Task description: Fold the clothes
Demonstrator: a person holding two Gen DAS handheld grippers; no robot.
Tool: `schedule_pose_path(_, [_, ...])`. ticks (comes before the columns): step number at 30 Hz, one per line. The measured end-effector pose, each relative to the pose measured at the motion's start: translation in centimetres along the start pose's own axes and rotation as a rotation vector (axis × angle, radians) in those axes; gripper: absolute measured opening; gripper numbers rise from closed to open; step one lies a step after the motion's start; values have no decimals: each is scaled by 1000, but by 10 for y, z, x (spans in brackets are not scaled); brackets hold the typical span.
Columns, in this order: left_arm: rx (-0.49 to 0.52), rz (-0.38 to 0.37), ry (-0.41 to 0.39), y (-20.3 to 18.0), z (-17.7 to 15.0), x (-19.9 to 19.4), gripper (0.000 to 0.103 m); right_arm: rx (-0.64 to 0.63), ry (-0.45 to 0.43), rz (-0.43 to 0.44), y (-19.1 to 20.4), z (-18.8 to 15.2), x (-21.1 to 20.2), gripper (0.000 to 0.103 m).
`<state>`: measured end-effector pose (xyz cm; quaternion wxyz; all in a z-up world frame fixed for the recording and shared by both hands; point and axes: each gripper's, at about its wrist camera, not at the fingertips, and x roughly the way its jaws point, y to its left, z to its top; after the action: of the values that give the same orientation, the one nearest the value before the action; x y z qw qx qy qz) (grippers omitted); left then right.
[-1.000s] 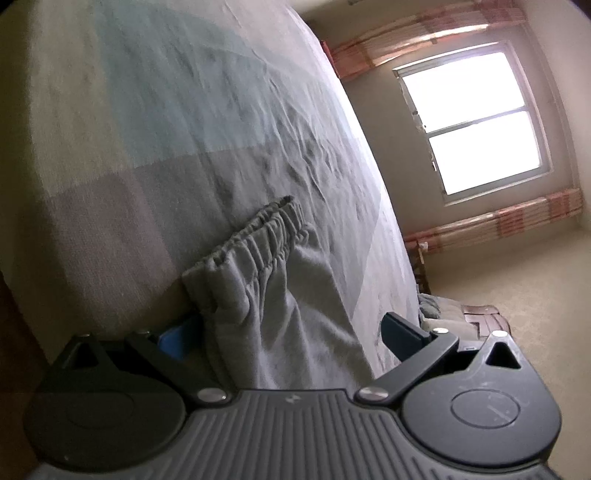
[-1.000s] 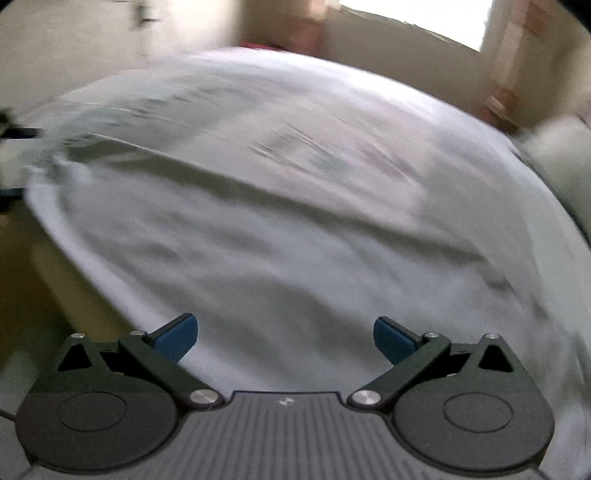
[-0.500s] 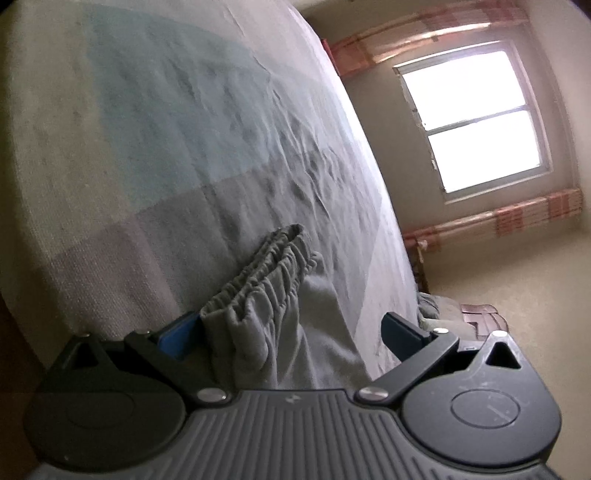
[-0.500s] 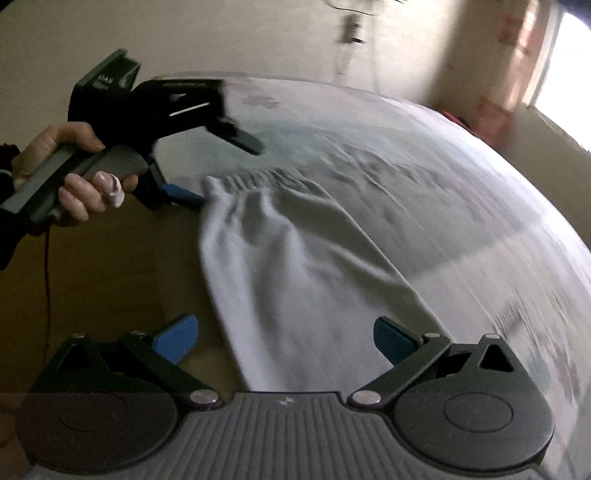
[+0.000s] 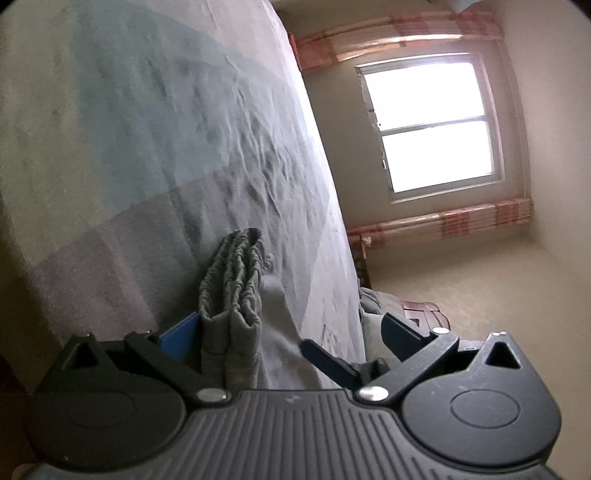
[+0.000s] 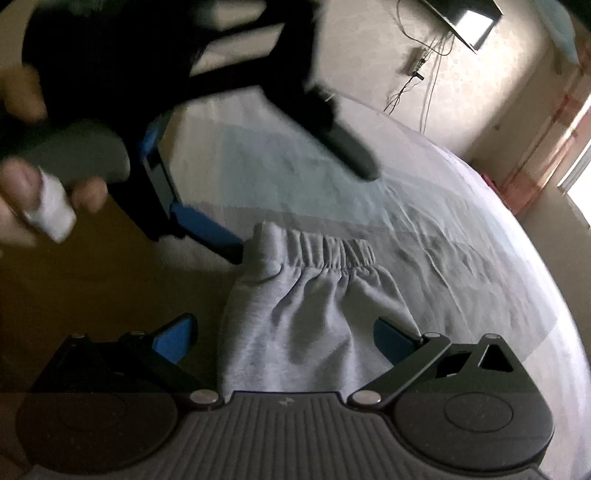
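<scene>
Grey sweatpants [image 6: 295, 332] lie at the edge of a bed, elastic waistband [image 6: 332, 251] facing away. My right gripper [image 6: 284, 338] is open and straddles the cloth just below the waistband. A hand [image 6: 33, 199] holds my left gripper [image 6: 303, 212] over the waistband's left corner. It is open, its lower blue pad [image 6: 207, 229] touching that corner and its upper finger raised. In the left wrist view the bunched waistband [image 5: 232, 284] stands against the left pad [image 5: 177, 336] of my left gripper [image 5: 288, 334]. A dark finger [image 5: 325, 358], apparently my right gripper's, shows between them.
The bedsheet [image 6: 461, 229] has pale blue and grey panels and is wrinkled beyond the pants. The bed edge drops to a brown floor [image 6: 92, 295] on the left. A bright window [image 5: 432, 125] with striped curtains, a wall screen [image 6: 465, 18] with cables, and a bundle [image 5: 373, 302] lie farther off.
My right gripper swung from the open bed over to the sweatpants and came in close below the waistband. My left gripper closed in on the waistband corner, which bunched up against its pad.
</scene>
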<state>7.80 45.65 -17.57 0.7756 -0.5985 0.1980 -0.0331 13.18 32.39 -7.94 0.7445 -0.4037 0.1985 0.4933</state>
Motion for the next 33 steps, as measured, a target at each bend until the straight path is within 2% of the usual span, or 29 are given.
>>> schedule_pose_path(5, [24, -5, 10, -1, -1, -4, 102, -67, 0, -151, 7, -7, 6, 103])
schedule_pose_path(8, [39, 19, 12, -2, -4, -7, 102, -49, -17, -181, 0, -7, 1, 103])
schedule_pose_path(11, [60, 78, -4, -6, -11, -10, 102, -32, -26, -196, -7, -7, -5, 103])
schedule_pose_path(17, [41, 77, 56, -5, -20, 14, 102, 10, -40, -202, -16, -7, -16, 103])
schedule_pose_path(23, [47, 50, 37, -12, -13, 30, 102, 75, -55, -122, -26, -17, -35, 103])
schedule_pose_path(27, [78, 45, -5, -8, -20, 29, 102, 112, -65, -107, -29, -32, -57, 103])
schedule_pose_path(30, [126, 30, -69, -8, -30, 23, 102, 152, -59, -112, -32, -49, -76, 103])
schedule_pose_path(33, [213, 80, -86, -14, -38, 26, 100, 197, -46, -112, -31, -59, -88, 103])
